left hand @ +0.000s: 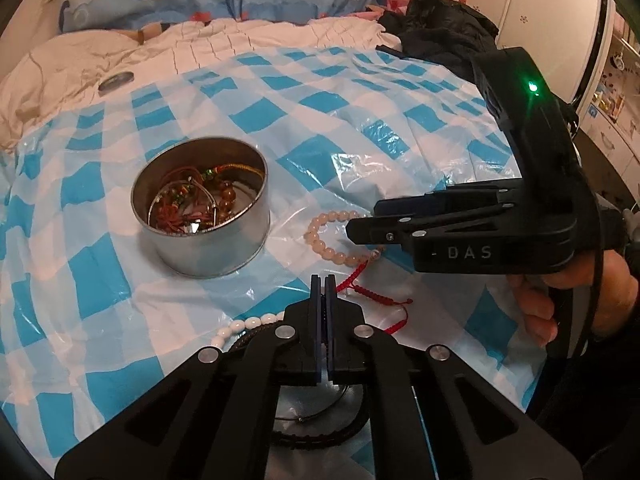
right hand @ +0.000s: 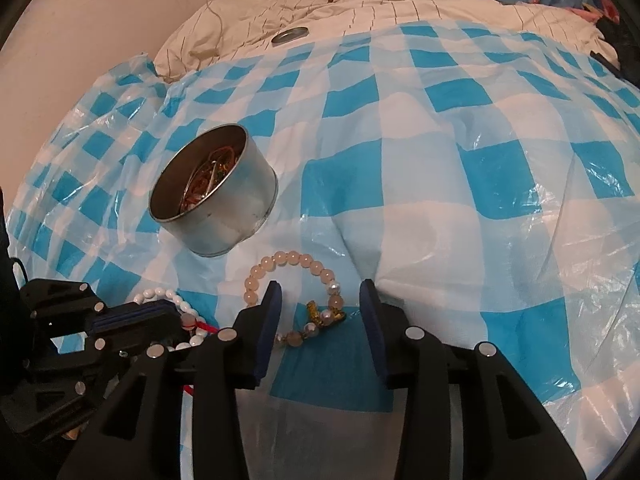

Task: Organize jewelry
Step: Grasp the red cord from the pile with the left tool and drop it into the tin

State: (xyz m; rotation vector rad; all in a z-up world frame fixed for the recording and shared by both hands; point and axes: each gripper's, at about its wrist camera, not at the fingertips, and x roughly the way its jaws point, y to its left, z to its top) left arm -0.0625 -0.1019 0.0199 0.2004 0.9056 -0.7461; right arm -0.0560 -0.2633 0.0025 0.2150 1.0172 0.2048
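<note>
A round metal tin (left hand: pixel 208 248) (right hand: pixel 240 216) holding several tangled bracelets stands on the blue-and-white checked plastic sheet (left hand: pixel 360 112). A pale pink bead bracelet (left hand: pixel 320 236) (right hand: pixel 292 258) lies right of it, between the fingers of my open right gripper (right hand: pixel 320 304) (left hand: pixel 354 232), whose pads do not touch it. My left gripper (left hand: pixel 324 280) (right hand: pixel 176 318) is shut, its tips on a red cord (left hand: pixel 360 286) (right hand: pixel 202 326) next to a white bead bracelet (left hand: pixel 244 325) (right hand: pixel 160 294). I cannot tell whether the cord is pinched.
A flat round metal lid (left hand: pixel 116 82) (right hand: pixel 290 35) lies on the cream quilt at the back. A black garment (left hand: pixel 440 36) is heaped at the far right. A hand (left hand: pixel 560 300) holds the right gripper. A dark bangle (left hand: pixel 320 438) lies under my left gripper.
</note>
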